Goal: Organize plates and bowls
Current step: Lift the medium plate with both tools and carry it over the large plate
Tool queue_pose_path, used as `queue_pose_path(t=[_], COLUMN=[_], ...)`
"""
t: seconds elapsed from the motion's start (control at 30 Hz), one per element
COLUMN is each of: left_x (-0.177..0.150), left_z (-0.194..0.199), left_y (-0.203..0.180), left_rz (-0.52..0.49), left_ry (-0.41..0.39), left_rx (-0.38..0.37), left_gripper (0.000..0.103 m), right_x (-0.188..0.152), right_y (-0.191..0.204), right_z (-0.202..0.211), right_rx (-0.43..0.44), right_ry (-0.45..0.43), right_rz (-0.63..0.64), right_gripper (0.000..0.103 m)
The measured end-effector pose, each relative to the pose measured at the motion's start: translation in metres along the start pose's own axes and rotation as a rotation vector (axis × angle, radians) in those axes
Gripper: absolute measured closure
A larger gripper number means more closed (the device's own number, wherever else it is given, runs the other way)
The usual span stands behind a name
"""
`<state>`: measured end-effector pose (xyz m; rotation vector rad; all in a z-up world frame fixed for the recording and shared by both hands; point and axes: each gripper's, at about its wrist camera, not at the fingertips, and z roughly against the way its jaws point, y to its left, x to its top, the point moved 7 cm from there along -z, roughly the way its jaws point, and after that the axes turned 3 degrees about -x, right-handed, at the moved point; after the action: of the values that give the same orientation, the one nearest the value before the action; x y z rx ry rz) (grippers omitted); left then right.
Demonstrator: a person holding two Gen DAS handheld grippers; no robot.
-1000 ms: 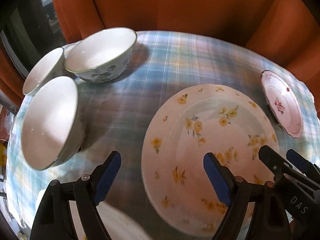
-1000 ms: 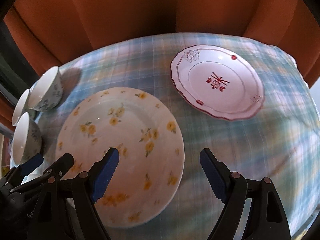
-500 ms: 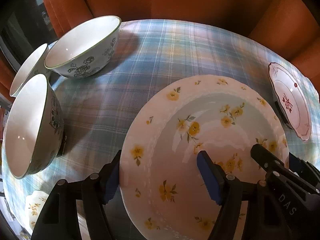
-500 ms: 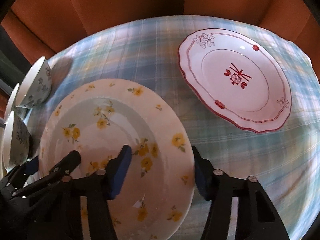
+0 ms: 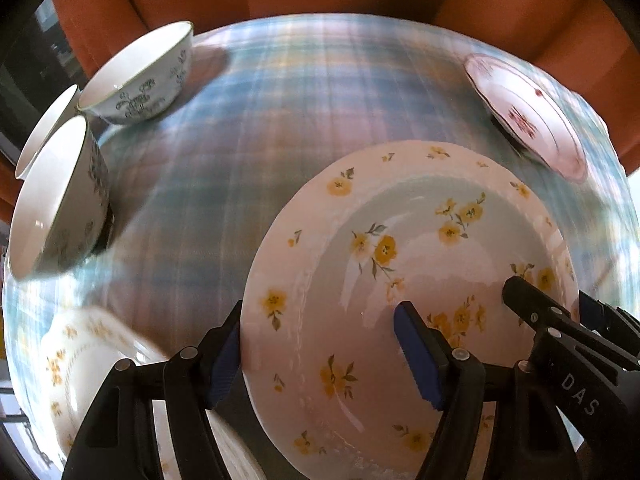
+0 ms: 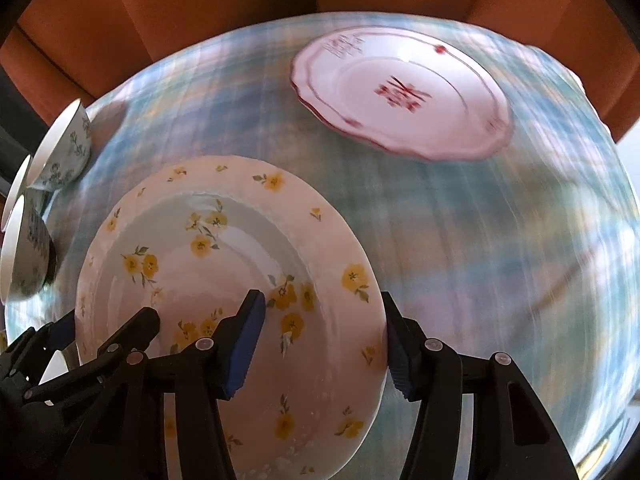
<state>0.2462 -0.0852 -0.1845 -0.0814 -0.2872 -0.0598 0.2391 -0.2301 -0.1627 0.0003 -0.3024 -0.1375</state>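
Note:
A large white plate with yellow flowers (image 5: 404,276) is held between both grippers, lifted off the plaid tablecloth. My left gripper (image 5: 320,352) is shut on its left rim, one finger under the rim and one inside the well. My right gripper (image 6: 320,344) is shut on its right rim (image 6: 360,292) the same way. A white plate with red trim (image 6: 404,92) lies at the far right; it also shows in the left wrist view (image 5: 528,116). Three white bowls with dark floral print (image 5: 140,76) stand at the far left.
A second yellow-flowered plate (image 5: 88,364) lies at the near left, below the left gripper. The round table carries a blue plaid cloth (image 5: 304,100). Orange chairs (image 6: 248,4) ring the far side of the table.
Both grippers closed onto the rims of the yellow-flowered plate and lifted it; the background is now blurred from motion, and a second flowered plate has come into the left wrist view.

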Motion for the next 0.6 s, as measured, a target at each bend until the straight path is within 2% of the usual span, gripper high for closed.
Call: queue_pose_path(t=[0.13, 0.27, 0.47, 0.6], left_x=[-0.017, -0.021, -0.021, -0.022], left_z=[0.005, 0.008, 0.008, 0.007], left_y=[-0.006, -0.010, -0.011, -0.010], left_rz=[-0.019, -0.033, 0.001, 0.012], left_ry=[0.020, 0.011, -0.003, 0.003], left_rx=[-0.003, 0.013, 0.022, 0.021], left_gripper=[0.029, 0.028, 0.027, 0.028], right_x=[-0.023, -0.034, -0.023, -0.019], right_y=[-0.009, -0.014, -0.011, -0.010], right_z=[0.007, 0.007, 0.008, 0.006], right_rx=[-0.002, 0.014, 0.001, 0.015], right_ry=[0.024, 0.040, -0.013, -0.002], right_rz=[-0.018, -0.025, 0.036, 0.055], right_gripper=[0.044, 0.044, 0.043, 0.043])
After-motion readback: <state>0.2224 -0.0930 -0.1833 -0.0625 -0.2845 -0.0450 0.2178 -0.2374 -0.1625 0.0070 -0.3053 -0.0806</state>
